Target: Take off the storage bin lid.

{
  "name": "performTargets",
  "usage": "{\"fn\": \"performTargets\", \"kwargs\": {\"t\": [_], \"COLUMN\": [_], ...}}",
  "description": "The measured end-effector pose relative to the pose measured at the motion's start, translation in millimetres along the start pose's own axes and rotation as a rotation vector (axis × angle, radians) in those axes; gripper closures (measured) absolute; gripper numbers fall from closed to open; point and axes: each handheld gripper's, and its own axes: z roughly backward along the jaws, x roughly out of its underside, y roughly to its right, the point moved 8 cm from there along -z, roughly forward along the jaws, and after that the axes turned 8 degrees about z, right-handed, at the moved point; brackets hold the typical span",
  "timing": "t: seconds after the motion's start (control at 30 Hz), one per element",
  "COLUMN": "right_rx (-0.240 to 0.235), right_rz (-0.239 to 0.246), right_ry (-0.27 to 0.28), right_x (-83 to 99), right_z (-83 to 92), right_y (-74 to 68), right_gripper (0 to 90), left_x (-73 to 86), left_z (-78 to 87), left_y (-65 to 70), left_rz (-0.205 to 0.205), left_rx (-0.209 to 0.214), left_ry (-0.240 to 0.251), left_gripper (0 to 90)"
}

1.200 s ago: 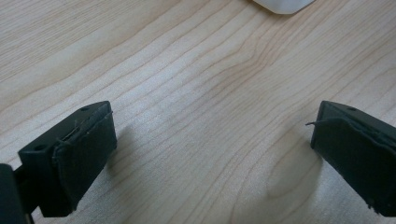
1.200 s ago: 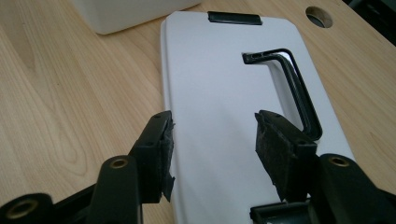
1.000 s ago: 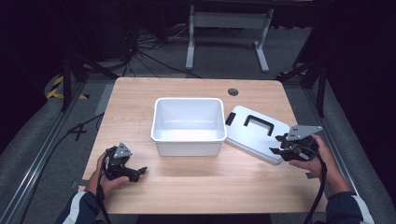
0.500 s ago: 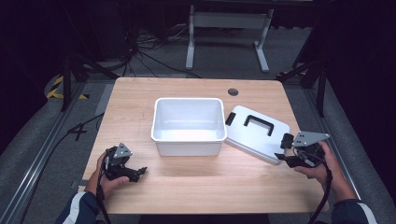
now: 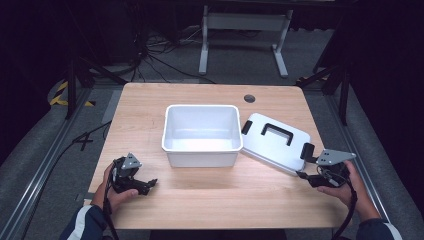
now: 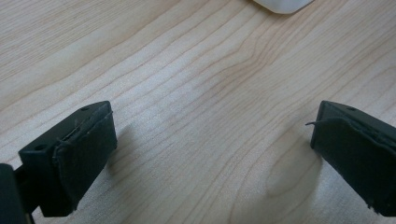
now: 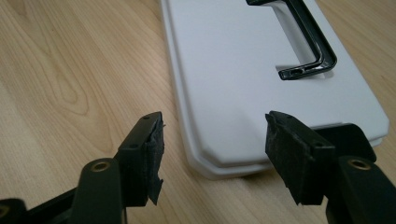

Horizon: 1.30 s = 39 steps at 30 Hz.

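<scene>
**Right gripper opening at the lid's corner**

In the high view, the white lid (image 5: 274, 141) with its black handle (image 5: 276, 131) lies flat on the wooden table (image 5: 210, 200), right of centre, touching the white bin (image 5: 200, 134). The right gripper (image 5: 306, 176) sits at the lid's lower right corner; its jaws have just been opening and now stand apart, the corner between them but unpressed. The left gripper (image 5: 150, 184), at lower left, rests with jaws spread wide over bare wood.
</scene>
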Motion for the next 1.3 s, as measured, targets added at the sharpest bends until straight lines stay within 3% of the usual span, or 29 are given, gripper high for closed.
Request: {"fn": "performTargets", "kwargs": {"t": [0.27, 0.37, 0.43, 0.53, 0.63, 1.3], "right_rx": [-0.015, -0.012, -0.006, -0.036, -0.029, -0.019], "right_rz": [-0.051, -0.115, -0.121, -0.150, -0.223, -0.232], "right_ry": [0.008, 0.030, 0.006, 0.008, 0.042, 0.052], "right_x": [18.5, 27.3, 35.1, 43.6, 47.7, 49.0], "right_z": [-8.3, -13.0, -17.4, -23.0, -24.4, -23.9], "right_y": [-6.7, -8.7, -11.3, -17.6, -17.0, -17.4], "right_gripper": [36.4, 33.7, 33.4, 29.0, 26.0, 25.0], "left_x": [0.0, 0.0, 0.0, 0.0, -0.1, 0.0], "left_z": [0.0, 0.0, 0.0, 0.1, -0.1, 0.0], "left_y": [-0.1, -0.1, -0.1, -0.3, -0.2, -0.4], "left_rz": [-0.001, -0.002, -0.002, -0.002, -0.003, -0.003], "left_rx": [0.000, 0.001, 0.001, 0.000, 0.002, 0.000], "left_ry": [0.000, 0.000, 0.000, -0.001, 0.001, -0.001], "left_gripper": [0.7, 0.7, 0.7, 0.7, 0.7, 0.6]}}
